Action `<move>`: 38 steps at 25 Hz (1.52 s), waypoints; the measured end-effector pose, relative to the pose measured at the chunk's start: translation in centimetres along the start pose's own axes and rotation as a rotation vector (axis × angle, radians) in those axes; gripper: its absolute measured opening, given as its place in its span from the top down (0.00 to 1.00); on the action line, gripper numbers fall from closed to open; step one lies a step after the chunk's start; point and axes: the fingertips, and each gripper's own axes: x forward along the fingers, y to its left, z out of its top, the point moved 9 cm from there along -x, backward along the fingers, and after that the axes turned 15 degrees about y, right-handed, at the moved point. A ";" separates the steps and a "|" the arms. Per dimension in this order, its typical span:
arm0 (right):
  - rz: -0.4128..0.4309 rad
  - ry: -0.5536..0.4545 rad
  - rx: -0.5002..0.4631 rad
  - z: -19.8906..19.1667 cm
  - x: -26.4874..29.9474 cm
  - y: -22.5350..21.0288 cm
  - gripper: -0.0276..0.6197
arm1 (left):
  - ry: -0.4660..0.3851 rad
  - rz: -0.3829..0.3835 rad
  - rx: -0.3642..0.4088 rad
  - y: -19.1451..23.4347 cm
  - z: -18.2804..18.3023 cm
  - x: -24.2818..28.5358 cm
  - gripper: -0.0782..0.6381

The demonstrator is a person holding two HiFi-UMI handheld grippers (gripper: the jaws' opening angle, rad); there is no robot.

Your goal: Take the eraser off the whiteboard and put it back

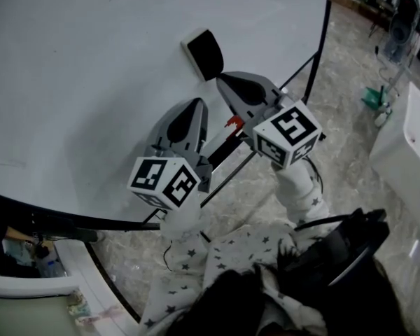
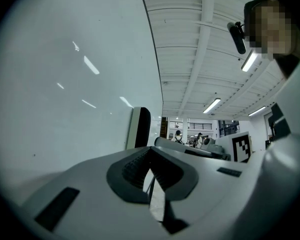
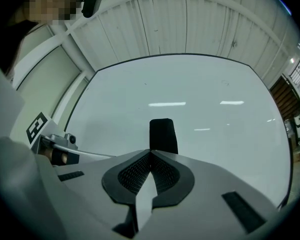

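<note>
- My left gripper (image 1: 197,105): jaws together, empty; the eraser sits ahead, right of their tips.
- My right gripper (image 1: 222,78): jaws together on nothing, eraser (image 1: 204,53) just beyond them on the whiteboard (image 1: 91,61).
- Risk: closed tips could shove it sideways rather than grip it.
- It's a black block with a pale edge.

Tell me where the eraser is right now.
The eraser sits on the whiteboard, at upper centre of the head view. It lies just beyond the tips of the shut right tool and is not gripped.
</note>
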 end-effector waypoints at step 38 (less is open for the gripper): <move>0.086 0.140 0.042 -2.3 -2.2 2.5 0.95 | 0.032 -0.049 0.007 -1.8 -1.7 -1.0 0.89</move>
